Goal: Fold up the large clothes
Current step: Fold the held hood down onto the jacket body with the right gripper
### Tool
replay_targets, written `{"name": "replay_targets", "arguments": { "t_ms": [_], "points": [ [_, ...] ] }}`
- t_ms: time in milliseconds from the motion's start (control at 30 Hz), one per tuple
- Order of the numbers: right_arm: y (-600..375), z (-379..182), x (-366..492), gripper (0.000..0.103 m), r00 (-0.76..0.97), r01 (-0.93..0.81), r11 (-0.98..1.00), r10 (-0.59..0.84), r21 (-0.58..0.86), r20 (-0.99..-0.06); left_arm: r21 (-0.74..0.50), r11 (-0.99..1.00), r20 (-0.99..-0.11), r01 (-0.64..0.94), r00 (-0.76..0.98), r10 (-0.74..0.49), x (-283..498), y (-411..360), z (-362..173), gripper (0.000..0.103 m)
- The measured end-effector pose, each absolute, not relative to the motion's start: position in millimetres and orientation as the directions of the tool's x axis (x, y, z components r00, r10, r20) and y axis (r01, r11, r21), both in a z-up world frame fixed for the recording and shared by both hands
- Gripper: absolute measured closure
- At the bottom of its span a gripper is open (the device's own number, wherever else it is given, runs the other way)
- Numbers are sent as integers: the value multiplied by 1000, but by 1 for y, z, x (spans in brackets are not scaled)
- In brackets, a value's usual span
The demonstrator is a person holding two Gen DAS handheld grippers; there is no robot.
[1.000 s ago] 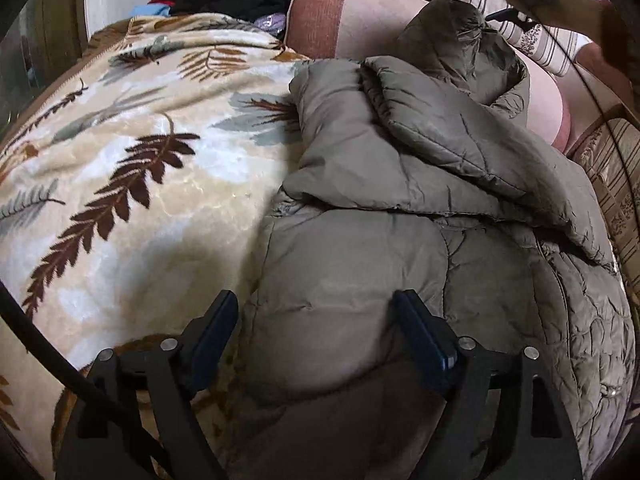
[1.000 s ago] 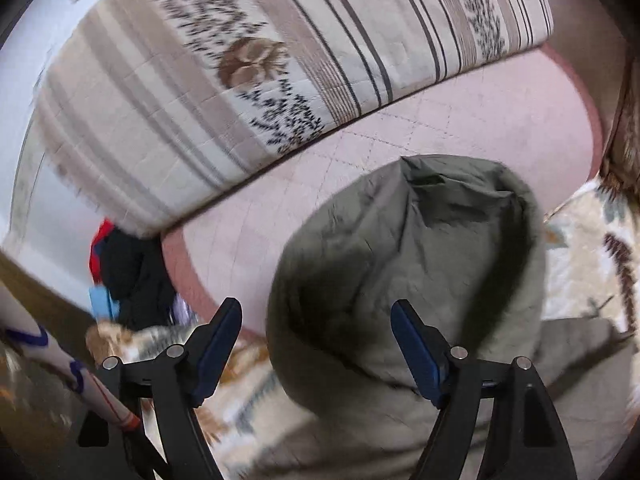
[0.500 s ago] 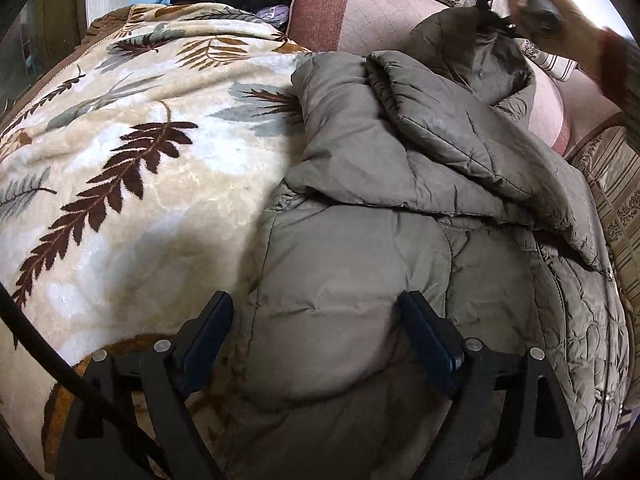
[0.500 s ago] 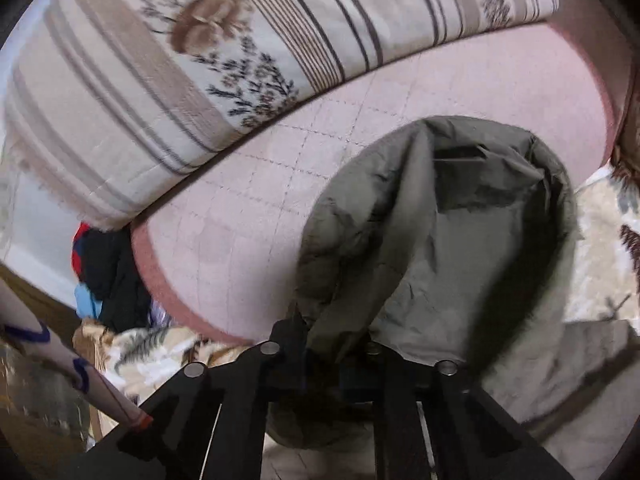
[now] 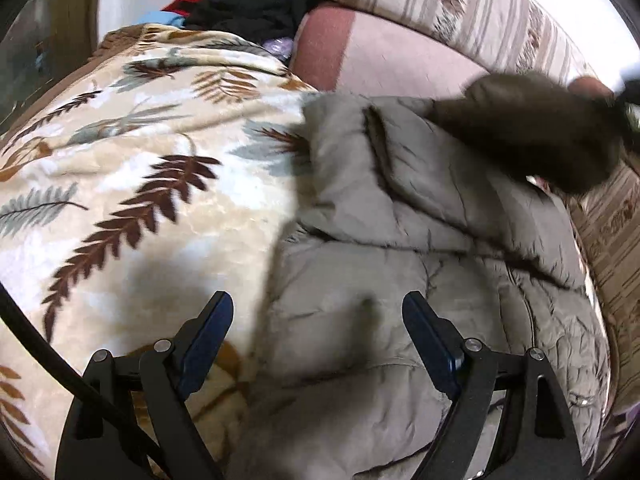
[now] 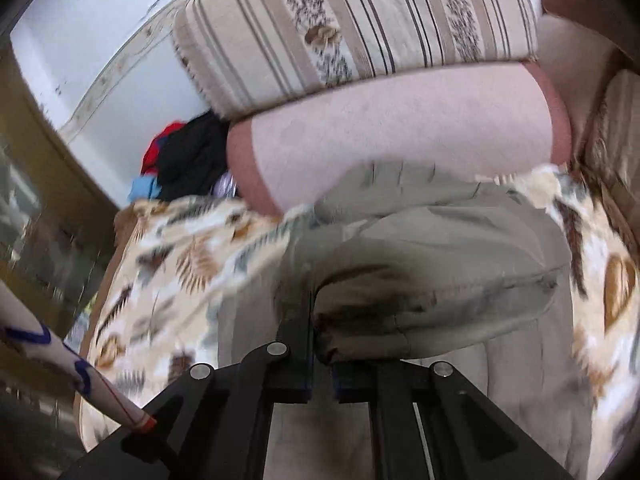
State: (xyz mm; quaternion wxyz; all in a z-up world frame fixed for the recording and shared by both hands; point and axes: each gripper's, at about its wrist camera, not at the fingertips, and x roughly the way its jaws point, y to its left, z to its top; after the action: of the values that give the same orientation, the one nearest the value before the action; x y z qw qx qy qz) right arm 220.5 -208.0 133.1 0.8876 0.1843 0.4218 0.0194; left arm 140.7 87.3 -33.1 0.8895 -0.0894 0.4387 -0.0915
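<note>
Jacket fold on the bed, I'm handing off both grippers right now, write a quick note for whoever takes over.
Right gripper: shut on the jacket's hood, held lifted above the body.
Left gripper: open, holding nothing, over the lower part of the jacket.
Jacket lies on the leaf-print blanket, top end by the pink pillow.
Done: a sleeve is folded across the chest.
Left: lay the hood down onto the body, then fold the body.
</note>
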Motion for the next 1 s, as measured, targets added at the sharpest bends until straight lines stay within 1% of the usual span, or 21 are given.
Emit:
{"name": "replay_targets", "arguments": {
  "t_ms": [100,167,267,367,433,567,633,700,733,833,900,1000],
  "points": [
    [-201,103,187,96,611,143,913,222,381,-760,-234,971,-758,47,616,-212,139,100,-30,17],
    [-197,71,171,96,571,174,898,244,405,-784,-235,972,-757,23,623,-197,140,107,-29,17],
    [-197,24,172,96,508,244,868,266,433,-819,-225,974,-763,11,619,-183,142,109,-33,17],
    [-197,-16,188,96,469,294,872,226,392,-854,-206,978,-765,23,619,-176,142,102,-35,17],
    [-198,-31,197,96,457,301,869,230,392,-859,-194,980,-761,39,624,-176,142,97,-33,17],
    [-203,-27,192,93,486,288,863,241,414,-840,-176,983,-763,57,623,-172,141,91,-34,17],
    [-203,-14,183,84,501,259,880,231,399,-834,-177,983,-765,55,621,-173,142,92,-35,17],
    [-204,-1,172,62,510,236,901,205,365,-835,-180,982,-765,50,620,-172,142,93,-36,17],
    [-204,4,167,60,514,233,904,199,359,-834,-181,982,-766,47,620,-171,142,94,-36,17],
    [-211,19,149,60,522,230,910,183,345,-833,-181,983,-769,42,617,-168,142,95,-37,17],
    [-213,34,140,60,551,215,915,175,342,-816,-180,983,-772,38,614,-165,142,95,-38,17],
    [-212,62,138,60,616,194,939,109,284,-780,-179,983,-772,40,614,-166,142,95,-38,17]
  ]
}}
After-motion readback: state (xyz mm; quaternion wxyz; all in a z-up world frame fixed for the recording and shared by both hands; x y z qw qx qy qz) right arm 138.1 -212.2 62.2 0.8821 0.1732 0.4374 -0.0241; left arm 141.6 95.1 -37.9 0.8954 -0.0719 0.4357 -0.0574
